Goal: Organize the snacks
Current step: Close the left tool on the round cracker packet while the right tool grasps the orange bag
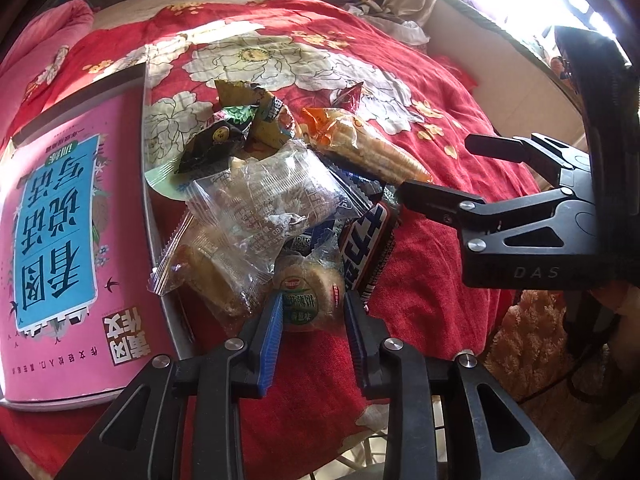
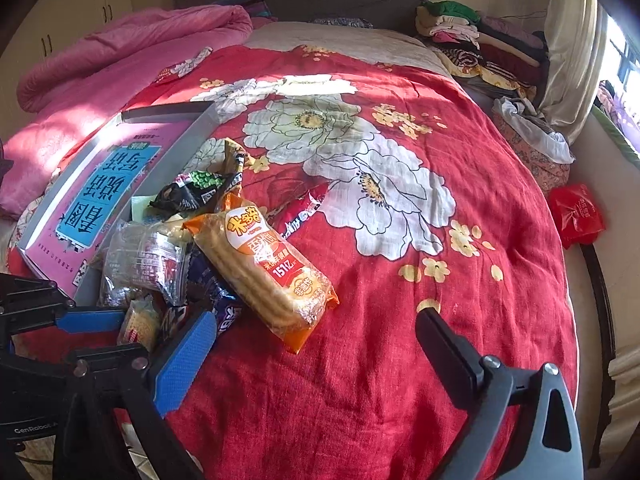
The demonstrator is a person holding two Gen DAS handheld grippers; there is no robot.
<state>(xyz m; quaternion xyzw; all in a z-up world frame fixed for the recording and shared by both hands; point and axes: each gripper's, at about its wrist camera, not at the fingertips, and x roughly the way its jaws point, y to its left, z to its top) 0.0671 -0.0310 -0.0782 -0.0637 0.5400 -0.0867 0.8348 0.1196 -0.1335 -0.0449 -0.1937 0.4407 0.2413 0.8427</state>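
A pile of wrapped snacks lies on a red flowered bedspread [image 2: 400, 320] beside a grey tray [image 1: 150, 184]. My left gripper [image 1: 314, 316] is open, its blue pads on either side of a round green-labelled biscuit pack [image 1: 306, 294] at the pile's near edge. A clear cake wrapper [image 1: 264, 200], a dark chocolate bar [image 1: 366, 248] and an orange cracker pack [image 2: 272, 272] lie in the pile. My right gripper [image 2: 312, 336] is open just in front of the cracker pack; in the left wrist view it [image 1: 434, 166] reaches in from the right.
A pink book [image 1: 56, 248] fills the tray. A pink quilt [image 2: 120, 52] lies at the bed's far left. Folded clothes [image 2: 480, 44] are stacked at the headboard's right. A red bag [image 2: 576, 212] sits off the bed's right edge.
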